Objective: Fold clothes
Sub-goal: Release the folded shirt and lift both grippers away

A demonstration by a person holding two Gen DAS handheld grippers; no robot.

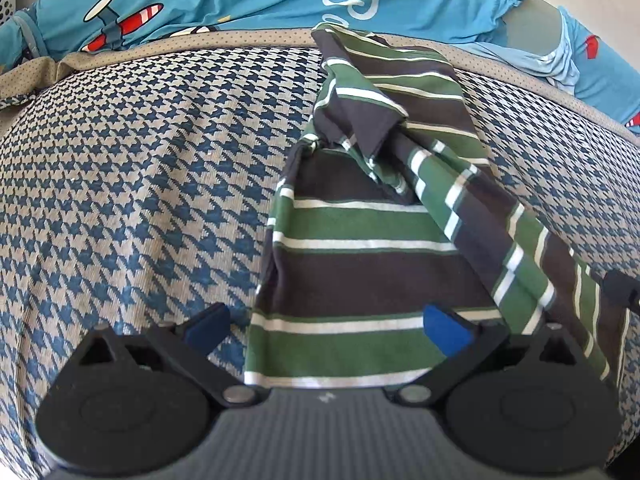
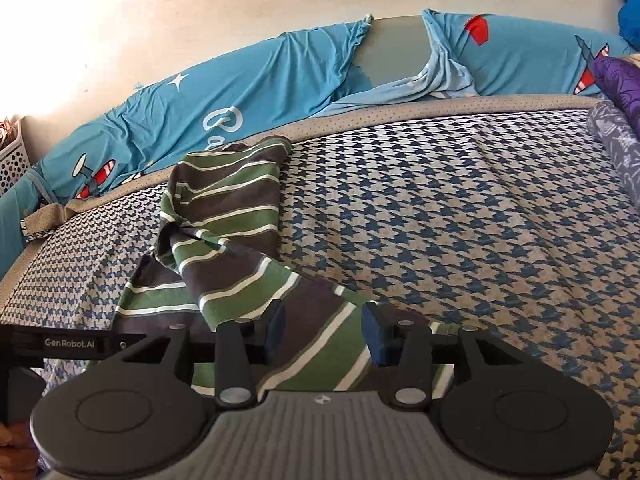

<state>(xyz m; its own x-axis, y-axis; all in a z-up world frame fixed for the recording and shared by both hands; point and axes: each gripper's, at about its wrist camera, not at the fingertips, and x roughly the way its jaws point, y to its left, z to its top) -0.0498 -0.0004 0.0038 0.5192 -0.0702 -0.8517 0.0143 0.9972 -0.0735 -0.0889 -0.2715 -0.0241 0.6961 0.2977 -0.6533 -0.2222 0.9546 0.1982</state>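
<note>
The striped shirt (image 1: 360, 240) lies crumpled on the bed (image 1: 140, 180), a houndstooth-patterned mattress, its upper part twisted into a knot-like bunch so that collar and sleeves are hard to tell apart; its near hem is cut off behind the body of the left gripper (image 1: 326, 330), and in the right wrist view a diagonal fold runs under the right gripper (image 2: 324, 330) and out of sight. The left gripper's blue-padded fingers (image 1: 444, 334) stand wide apart over the shirt's lower edge, gripping nothing. The right gripper's fingers (image 2: 374, 334) are narrower, with a band of the shirt lying between them, though the pads do not appear to press on it. Behind the bed a blue cover with aeroplane prints (image 2: 240, 92) is draped along the wall, partly pulled aside from a grey panel (image 2: 396, 52). A perforated white basket (image 2: 12, 164) is cut off at the left edge, and purple bedding (image 2: 620, 80) at the right edge
</note>
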